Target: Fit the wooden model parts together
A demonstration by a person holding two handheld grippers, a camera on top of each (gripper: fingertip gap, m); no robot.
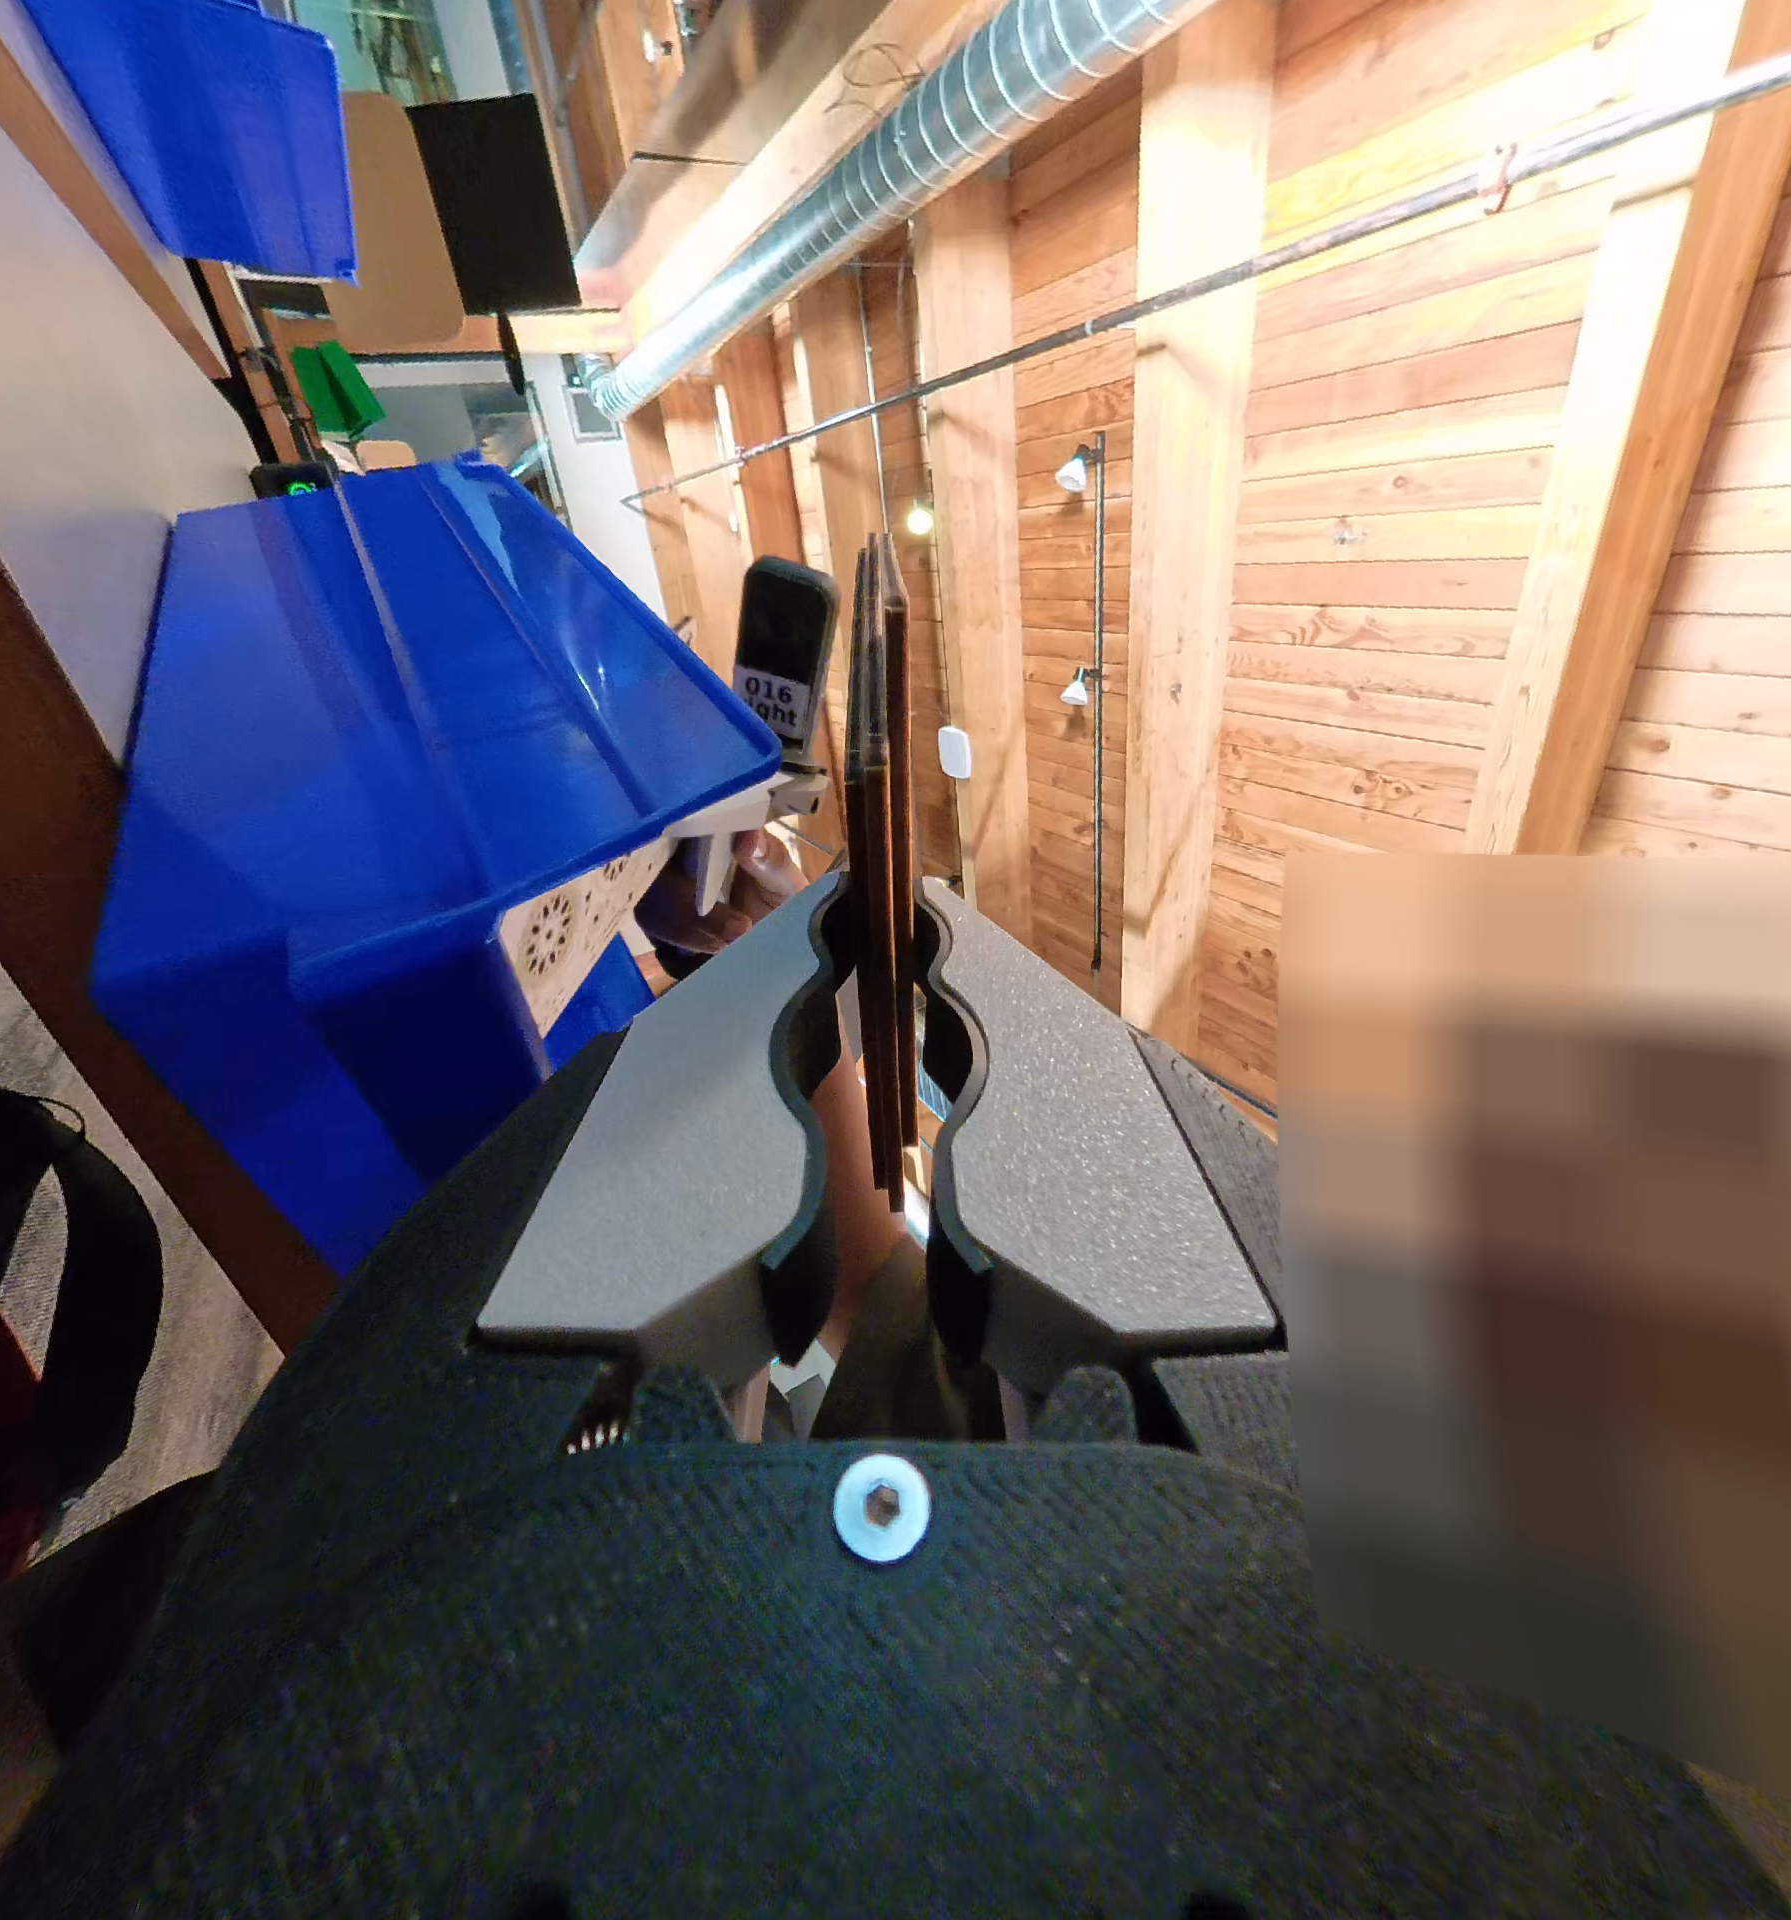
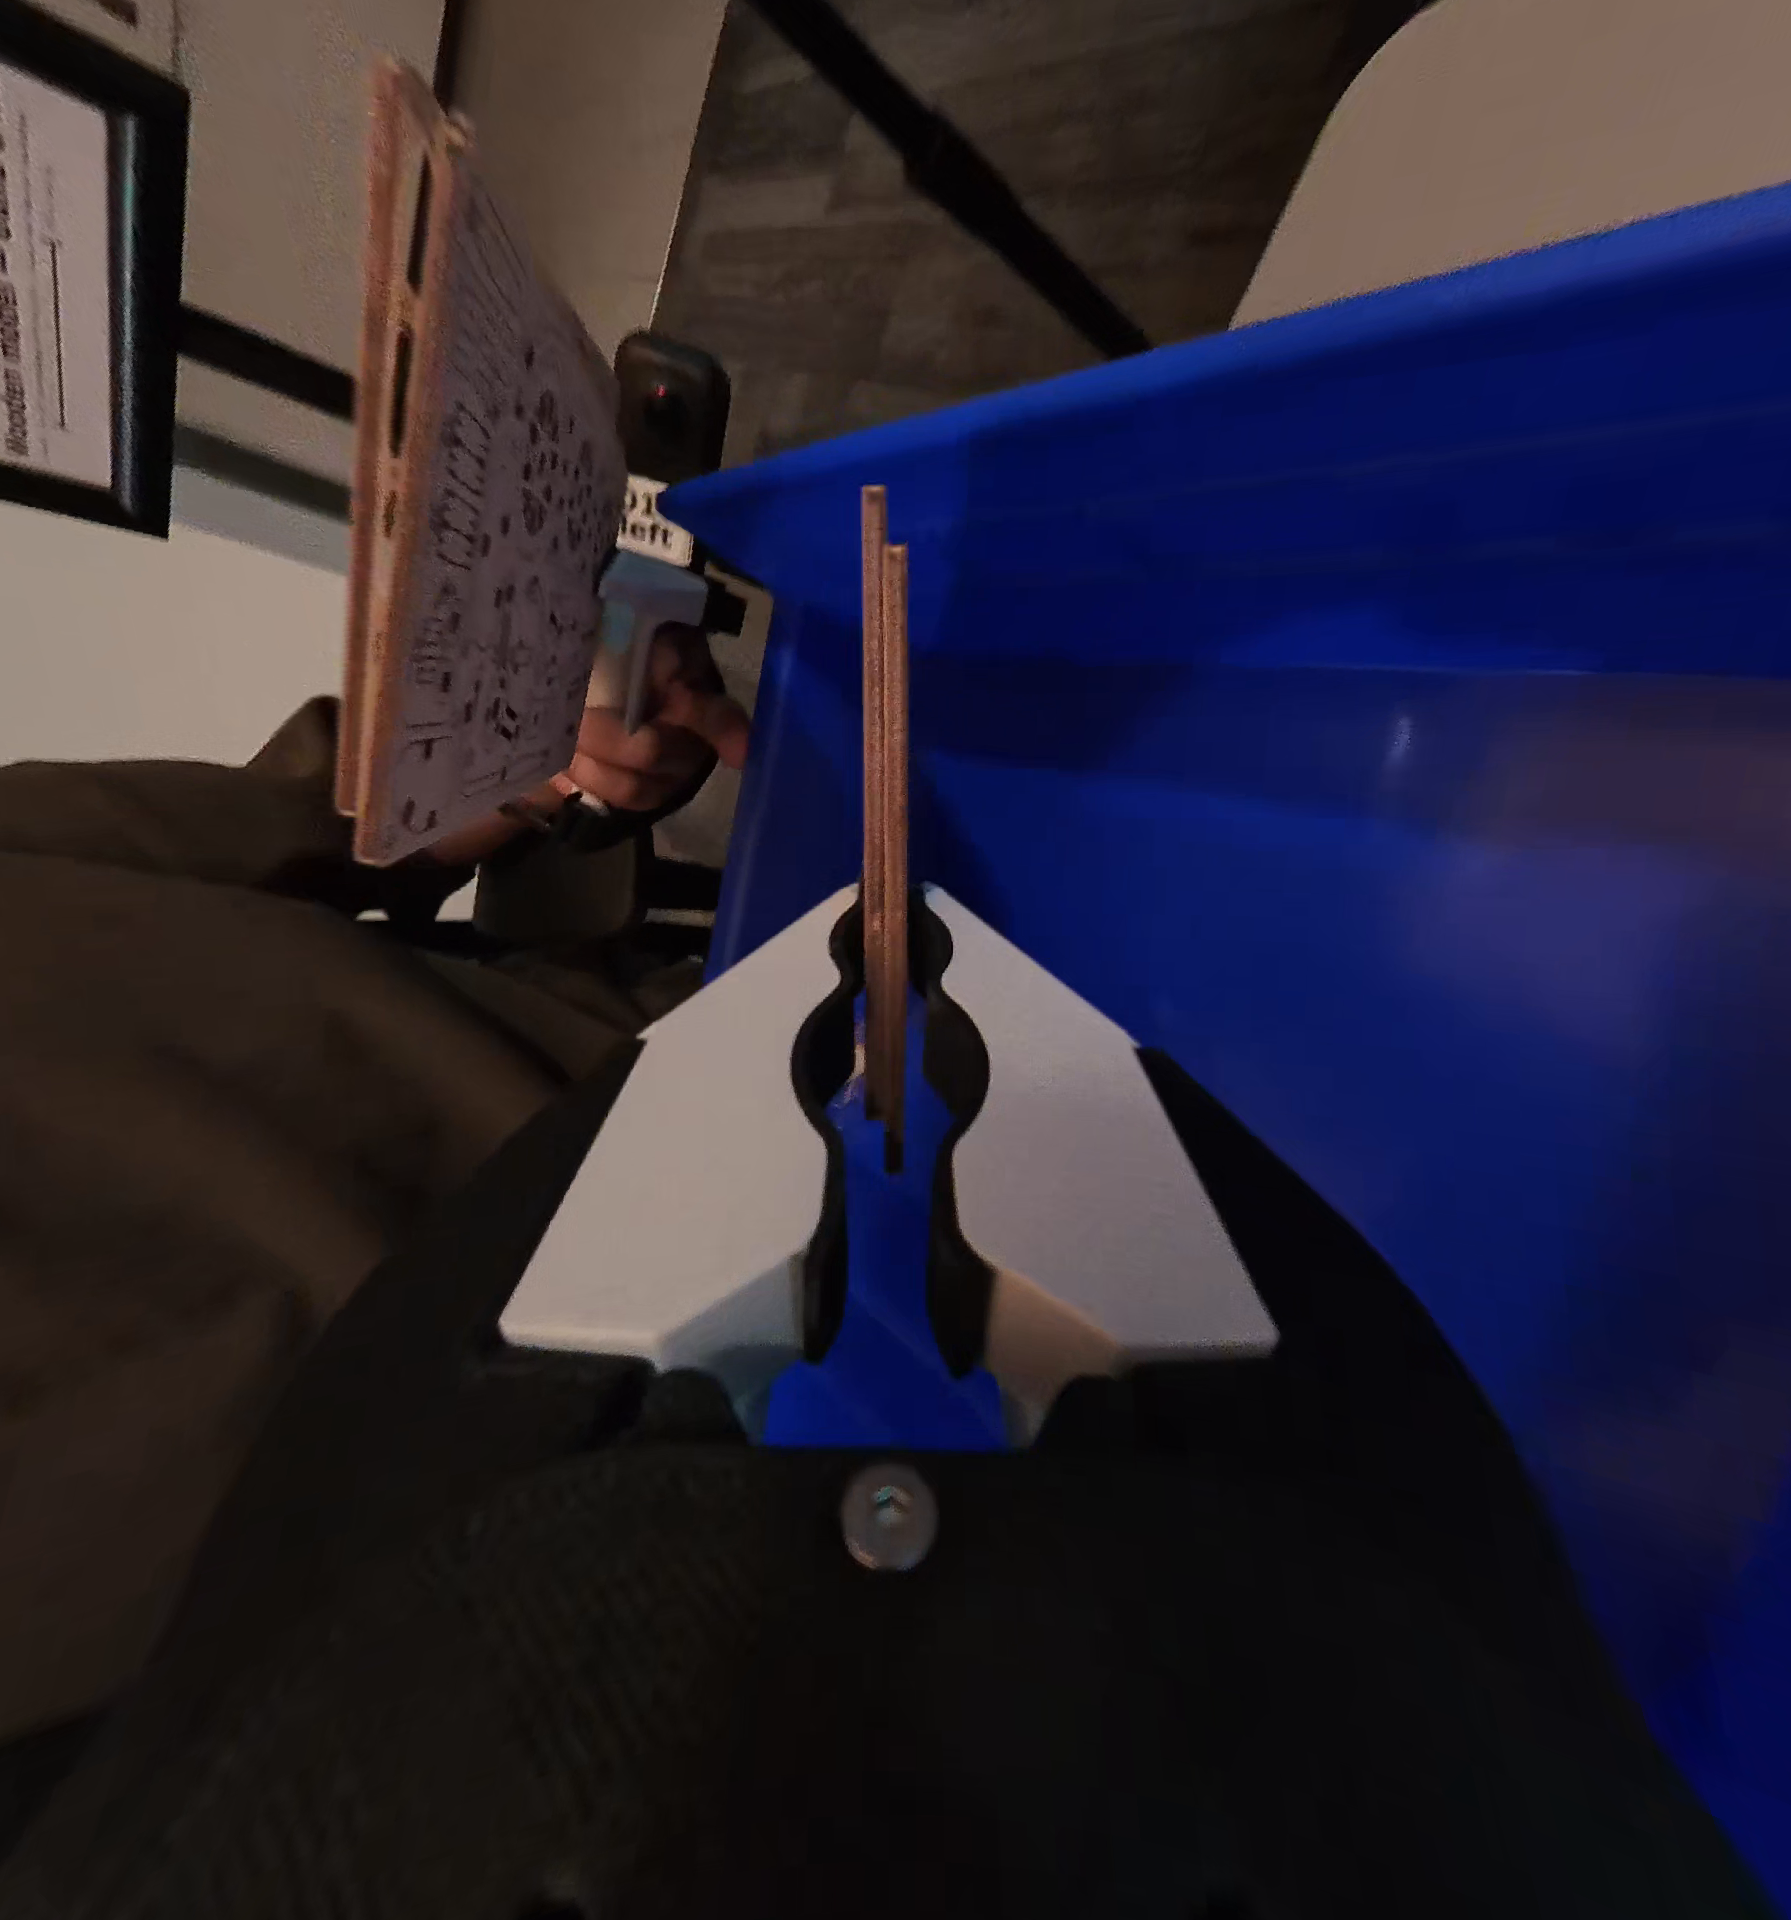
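Wooden sheets [image 1: 883,894], thin, flat, laser-cut (edge-on), pinched in left gripper [image 1: 878,935] jaws; right gripper [image 2: 886,935] likewise, blue bin [image 2: 1338,727] at three o'clock.

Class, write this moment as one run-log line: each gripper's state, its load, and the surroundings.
left hand-held gripper: shut on wooden sheets | right hand-held gripper: shut on thin wooden sheets | blue bin beside both | parts not yet fitted

White-topped desk [image 1: 29,499] with brown wooden edge; large glossy blue plastic bin [image 1: 382,748] stands directly on it, beside that edge.
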